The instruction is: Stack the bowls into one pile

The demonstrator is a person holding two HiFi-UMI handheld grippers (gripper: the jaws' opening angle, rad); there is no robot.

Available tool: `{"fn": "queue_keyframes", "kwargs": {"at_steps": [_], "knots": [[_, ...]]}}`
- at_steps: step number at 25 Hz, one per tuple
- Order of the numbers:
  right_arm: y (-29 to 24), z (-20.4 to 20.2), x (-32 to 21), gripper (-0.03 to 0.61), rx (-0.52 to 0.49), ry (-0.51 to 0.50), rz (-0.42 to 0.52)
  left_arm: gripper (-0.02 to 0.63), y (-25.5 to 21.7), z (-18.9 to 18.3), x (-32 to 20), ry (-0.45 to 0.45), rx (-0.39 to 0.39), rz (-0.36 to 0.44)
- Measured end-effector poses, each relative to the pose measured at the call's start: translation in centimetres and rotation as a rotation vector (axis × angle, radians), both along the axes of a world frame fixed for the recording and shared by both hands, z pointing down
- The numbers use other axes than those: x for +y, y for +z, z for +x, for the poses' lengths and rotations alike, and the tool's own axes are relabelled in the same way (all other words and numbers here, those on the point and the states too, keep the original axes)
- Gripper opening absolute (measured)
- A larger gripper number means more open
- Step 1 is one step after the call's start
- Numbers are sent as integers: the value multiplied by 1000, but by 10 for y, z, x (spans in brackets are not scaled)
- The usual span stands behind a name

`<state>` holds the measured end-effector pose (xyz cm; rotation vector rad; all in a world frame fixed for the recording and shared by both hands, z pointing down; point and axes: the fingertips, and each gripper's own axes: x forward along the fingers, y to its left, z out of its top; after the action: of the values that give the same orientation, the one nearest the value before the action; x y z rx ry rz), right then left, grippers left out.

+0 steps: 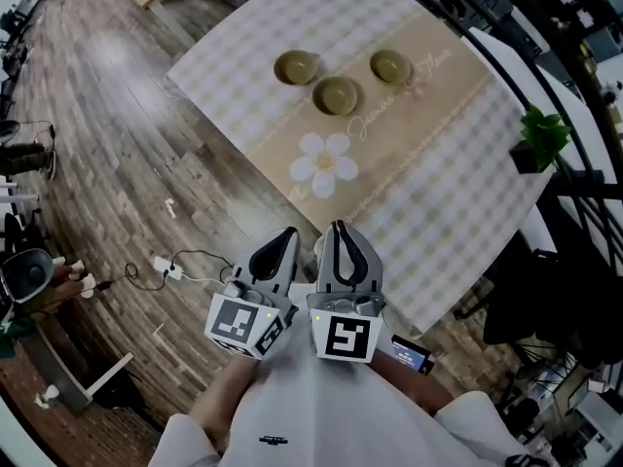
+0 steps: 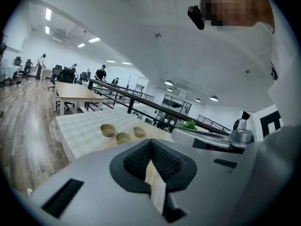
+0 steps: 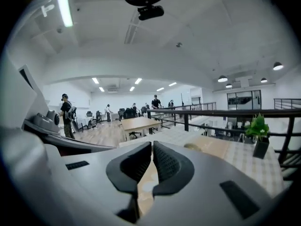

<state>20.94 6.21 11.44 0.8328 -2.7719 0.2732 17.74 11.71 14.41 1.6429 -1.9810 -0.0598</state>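
So, bowls against jaws: the far-left bowl (image 1: 296, 67), middle bowl (image 1: 336, 95) and far-right bowl (image 1: 390, 66) all lay beyond the daisy print (image 1: 324, 163), while both grippers hung on its near side, well apart from every bowl.
Left gripper (image 1: 287, 233): its jaws were pressed together at the tips with nothing held. Its own view showed the three bowls far ahead, past the closed tips.
Right gripper (image 1: 338, 227): its jaws met at the tips and gripped nothing. It sat just beside the left gripper, at the table edge nearest the daisy print.
Bowl layout: the bowls were separate and upright, none nested. The middle bowl was closest to the daisy print, and the other two sat farther off, one to each side.
Bowl look: they were small, round, olive-green and shallow, with open mouths facing up.
Surface: the bowls and the daisy print shared a beige runner (image 1: 428, 76) laid over the checked cloth of the table (image 1: 438, 202).
Between: only the daisy print and a bare stretch of runner separated the jaw tips from the middle bowl.
Around: a potted plant (image 1: 542, 139) stood off to the right of the daisy print, by the table's edge. A white adapter with its cable (image 1: 165, 266) lay on the wooden floor (image 1: 117, 144), to the left of the daisy print and nearer the person.
Background: people stood far off in both gripper views.
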Motion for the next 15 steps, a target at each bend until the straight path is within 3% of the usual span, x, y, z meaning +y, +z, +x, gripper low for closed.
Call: {"fn": "queue_keyframes", "kwargs": {"at_steps": [8,15], "knots": [[24,-5,-54,38,95,11,-39,17,5,-12,-52,-13,33,12],[89,0,-57,38,75,42,-34,17,70,-5,-53,28,41,13]]}}
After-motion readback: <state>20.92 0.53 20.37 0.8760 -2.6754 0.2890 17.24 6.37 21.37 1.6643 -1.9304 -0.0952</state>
